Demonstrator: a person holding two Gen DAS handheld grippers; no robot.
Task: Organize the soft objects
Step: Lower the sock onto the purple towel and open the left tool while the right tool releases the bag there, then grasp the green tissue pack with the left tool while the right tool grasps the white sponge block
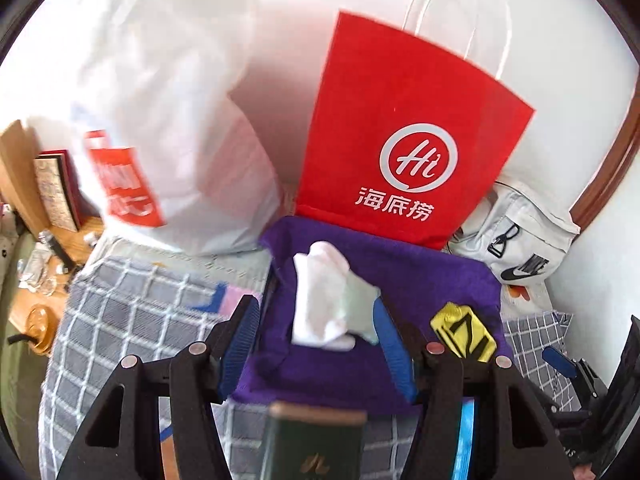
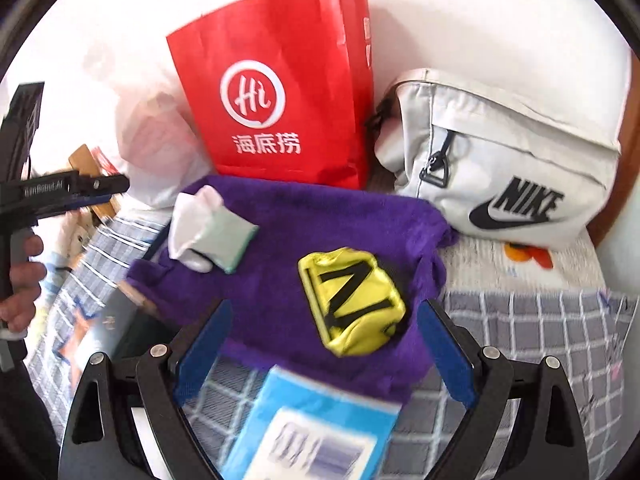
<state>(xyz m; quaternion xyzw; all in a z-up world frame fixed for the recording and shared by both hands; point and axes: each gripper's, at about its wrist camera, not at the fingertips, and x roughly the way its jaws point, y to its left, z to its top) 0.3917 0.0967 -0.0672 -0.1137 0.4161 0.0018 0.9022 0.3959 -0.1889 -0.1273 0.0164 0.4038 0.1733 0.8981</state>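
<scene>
A purple towel (image 1: 420, 280) (image 2: 280, 240) lies spread on the checked bedspread. On it rest a rolled white and mint sock bundle (image 1: 324, 300) (image 2: 208, 228) and a yellow pouch with black stripes (image 1: 464, 332) (image 2: 352, 300). My left gripper (image 1: 314, 308) hovers above the bundle with its blue pads apart, touching nothing. My right gripper (image 2: 326, 308) stands wide open over the pouch, clear of it. In the right wrist view the left gripper (image 2: 100, 186) shows at the left edge, held by a hand (image 2: 20, 276).
A red paper bag (image 1: 400, 140) (image 2: 280, 92) stands behind the towel against the wall. A white Nike bag (image 2: 500, 168) lies to its right, a white plastic bag (image 1: 168, 120) to its left. A green box (image 1: 316, 440) and a blue box (image 2: 316, 428) lie nearest. A cluttered side table (image 1: 40, 260) stands left.
</scene>
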